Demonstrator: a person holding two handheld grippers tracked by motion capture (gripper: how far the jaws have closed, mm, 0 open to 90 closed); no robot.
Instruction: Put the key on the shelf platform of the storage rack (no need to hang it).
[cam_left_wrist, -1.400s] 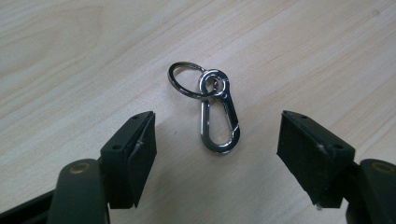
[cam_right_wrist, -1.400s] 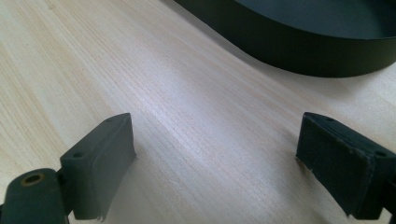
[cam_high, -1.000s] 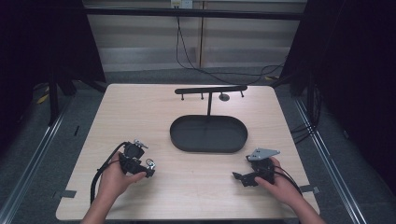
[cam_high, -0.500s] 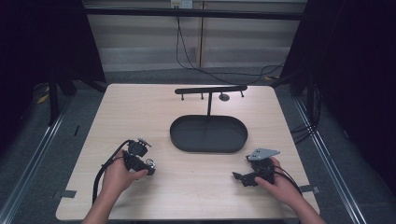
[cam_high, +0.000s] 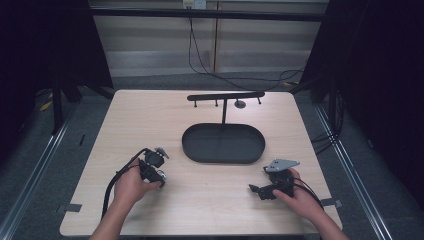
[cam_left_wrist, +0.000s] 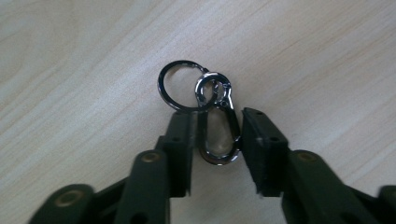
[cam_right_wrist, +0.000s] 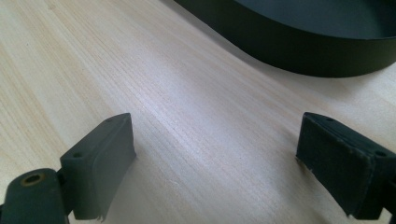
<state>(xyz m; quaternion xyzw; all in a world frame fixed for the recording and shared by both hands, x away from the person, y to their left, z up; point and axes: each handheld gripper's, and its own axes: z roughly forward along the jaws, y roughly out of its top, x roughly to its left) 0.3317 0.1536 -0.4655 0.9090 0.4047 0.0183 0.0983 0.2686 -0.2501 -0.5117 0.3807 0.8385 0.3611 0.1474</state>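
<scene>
Between the left gripper's (cam_left_wrist: 217, 140) two black jaws lies one silver snap clip (cam_left_wrist: 215, 122) with one key ring (cam_left_wrist: 181, 86) linked to it. The clip sits in the narrow gap, against the left jaw and just shy of the right, flat on the wooden table (cam_left_wrist: 327, 60); whether it is pinched, I cannot tell. The ring lies just beyond the jaw tips. The high view shows two hands, two grippers, one black oval tray (cam_high: 223, 144) and one T-shaped stand (cam_high: 224, 98), but not the clip. The right gripper (cam_right_wrist: 215, 158) has its jaws spread wide over bare wood, with the tray's wall ahead.
</scene>
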